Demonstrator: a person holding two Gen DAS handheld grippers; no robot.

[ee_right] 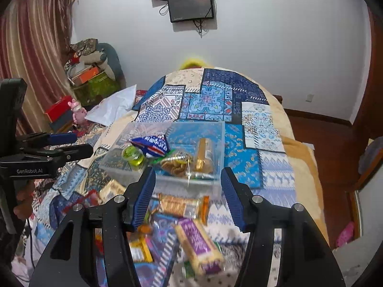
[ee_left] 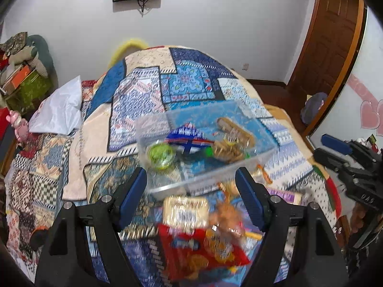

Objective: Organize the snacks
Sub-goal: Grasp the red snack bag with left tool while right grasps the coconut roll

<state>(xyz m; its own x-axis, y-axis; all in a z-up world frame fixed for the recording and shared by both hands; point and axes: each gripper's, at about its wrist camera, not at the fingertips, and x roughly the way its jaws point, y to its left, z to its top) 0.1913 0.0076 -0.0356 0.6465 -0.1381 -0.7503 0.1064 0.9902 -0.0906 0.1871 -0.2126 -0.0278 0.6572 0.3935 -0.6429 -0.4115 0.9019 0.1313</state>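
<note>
A clear plastic bin (ee_left: 261,157) (ee_right: 165,181) stands on the patterned bedspread and holds several snacks: a blue packet (ee_left: 189,138) (ee_right: 153,144), a green jelly cup (ee_left: 160,155) (ee_right: 132,155) and a gold-wrapped roll (ee_left: 237,129) (ee_right: 204,155). Loose snacks lie in front of it: a red bag (ee_left: 191,248), a yellow cracker pack (ee_left: 185,211), a purple-labelled pack (ee_right: 198,244) and an orange-ended bar (ee_right: 183,206). My left gripper (ee_left: 191,196) is open and empty above the yellow pack. My right gripper (ee_right: 188,196) is open and empty above the orange-ended bar.
The bedspread (ee_left: 186,83) covers a bed. A white bag (ee_left: 59,110) (ee_right: 112,107) lies at its left edge. Stacked boxes and soft toys (ee_left: 21,71) (ee_right: 93,71) stand at the back left. A wooden door (ee_left: 328,35) is at the right.
</note>
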